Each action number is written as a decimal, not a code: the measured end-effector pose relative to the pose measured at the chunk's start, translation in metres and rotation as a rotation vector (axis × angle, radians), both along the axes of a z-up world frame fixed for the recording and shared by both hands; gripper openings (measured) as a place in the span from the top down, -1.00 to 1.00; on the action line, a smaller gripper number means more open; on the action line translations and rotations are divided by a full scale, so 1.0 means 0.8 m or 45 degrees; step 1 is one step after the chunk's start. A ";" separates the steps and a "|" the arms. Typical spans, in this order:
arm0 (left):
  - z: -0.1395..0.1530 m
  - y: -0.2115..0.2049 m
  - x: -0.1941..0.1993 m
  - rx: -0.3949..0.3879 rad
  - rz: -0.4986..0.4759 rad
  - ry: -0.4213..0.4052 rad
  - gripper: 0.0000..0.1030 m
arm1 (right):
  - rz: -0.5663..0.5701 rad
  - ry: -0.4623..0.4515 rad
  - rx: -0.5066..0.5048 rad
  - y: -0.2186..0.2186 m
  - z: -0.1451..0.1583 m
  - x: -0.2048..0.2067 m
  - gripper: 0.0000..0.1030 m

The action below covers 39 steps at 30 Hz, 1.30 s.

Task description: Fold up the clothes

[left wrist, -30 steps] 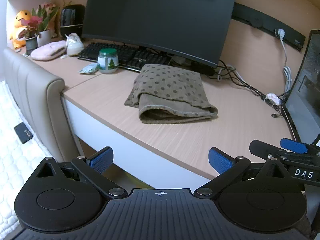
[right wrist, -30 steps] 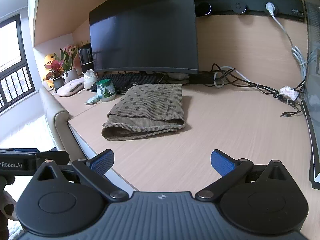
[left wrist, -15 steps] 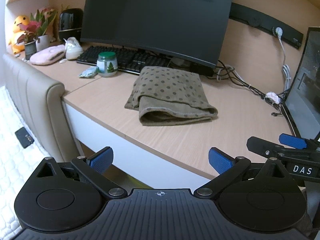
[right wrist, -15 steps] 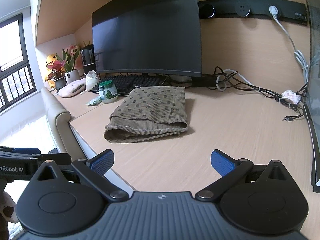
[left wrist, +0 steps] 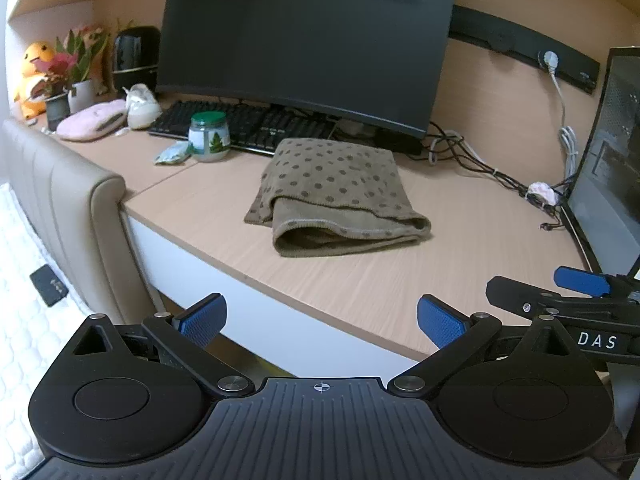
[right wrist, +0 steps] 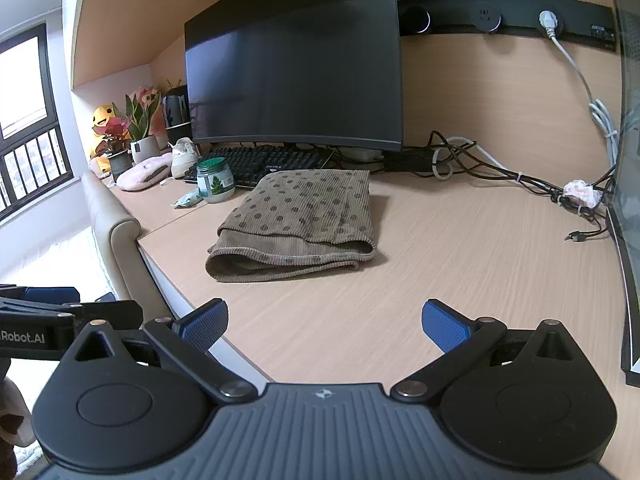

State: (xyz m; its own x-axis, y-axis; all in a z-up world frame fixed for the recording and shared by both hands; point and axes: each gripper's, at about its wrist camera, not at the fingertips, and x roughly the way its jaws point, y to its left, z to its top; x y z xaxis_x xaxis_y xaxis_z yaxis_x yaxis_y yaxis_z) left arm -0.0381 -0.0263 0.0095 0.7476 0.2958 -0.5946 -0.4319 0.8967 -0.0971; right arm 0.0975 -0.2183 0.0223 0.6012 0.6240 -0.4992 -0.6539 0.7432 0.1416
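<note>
on the desk (right wrist: 460,248): one folded garment (right wrist: 298,222), two tools spread empty.

Two bits of lettering can be read from here, both on the grippers. In the left wrist view, white capitals "DAS" stand on the black side of the right gripper (left wrist: 580,292), which juts in from the right edge. In the right wrist view, white lettering "Robot.AI" stands on the black side of the left gripper (right wrist: 40,300) at the left edge, its start cut off by the frame. The green-lidded jar (right wrist: 215,181) carries a tree picture, but no words I can make out.
</note>
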 end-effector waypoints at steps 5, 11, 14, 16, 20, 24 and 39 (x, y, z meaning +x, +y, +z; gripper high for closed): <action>-0.002 -0.002 0.004 0.007 -0.007 0.005 -1.00 | -0.009 -0.006 0.003 -0.004 0.001 -0.001 -1.00; -0.004 -0.003 0.005 0.005 -0.015 0.016 -1.00 | 0.000 0.001 -0.005 -0.002 -0.001 0.001 -1.00; -0.006 -0.001 0.005 -0.012 -0.013 0.027 -1.00 | 0.008 0.004 -0.008 0.001 -0.003 0.001 -1.00; -0.006 -0.001 0.004 -0.016 -0.011 0.029 -1.00 | 0.011 0.007 -0.009 0.001 -0.003 0.001 -1.00; -0.006 -0.003 0.004 -0.014 -0.007 0.030 -1.00 | 0.009 0.008 -0.005 0.001 -0.003 0.000 -1.00; -0.004 -0.005 0.005 -0.001 -0.015 0.028 -1.00 | -0.002 0.009 0.002 -0.002 -0.003 -0.001 -1.00; -0.004 0.002 -0.002 -0.013 0.005 0.027 -1.00 | 0.022 0.012 -0.007 0.007 -0.004 -0.001 -1.00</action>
